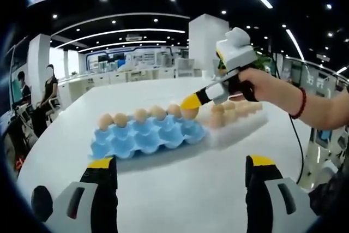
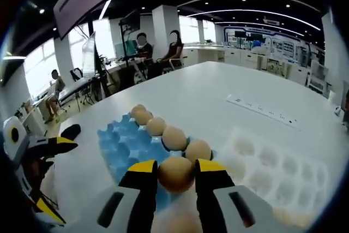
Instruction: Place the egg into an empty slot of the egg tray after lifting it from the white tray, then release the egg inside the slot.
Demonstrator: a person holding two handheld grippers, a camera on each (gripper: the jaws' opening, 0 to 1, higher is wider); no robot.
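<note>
The blue egg tray (image 1: 147, 139) lies on the white table with several eggs (image 1: 140, 114) along its far row. In the left gripper view my right gripper (image 1: 191, 103) reaches in from the right, shut on an egg (image 1: 190, 113) at that row's right end. Beyond it the white tray (image 1: 242, 123) carries more eggs. My left gripper (image 1: 181, 162) stands wide open in front of the blue tray, holding nothing. In the right gripper view the held egg (image 2: 176, 174) sits between the right gripper's (image 2: 176, 166) yellow-tipped jaws, low over the blue tray (image 2: 122, 143), beside the egg row (image 2: 174, 137).
The white tray (image 2: 272, 173) lies right of the blue one. A white power strip (image 2: 262, 110) lies farther off on the table (image 2: 207, 88). The left gripper (image 2: 46, 148) shows at the left edge. People (image 2: 173, 47) sit at desks beyond the table.
</note>
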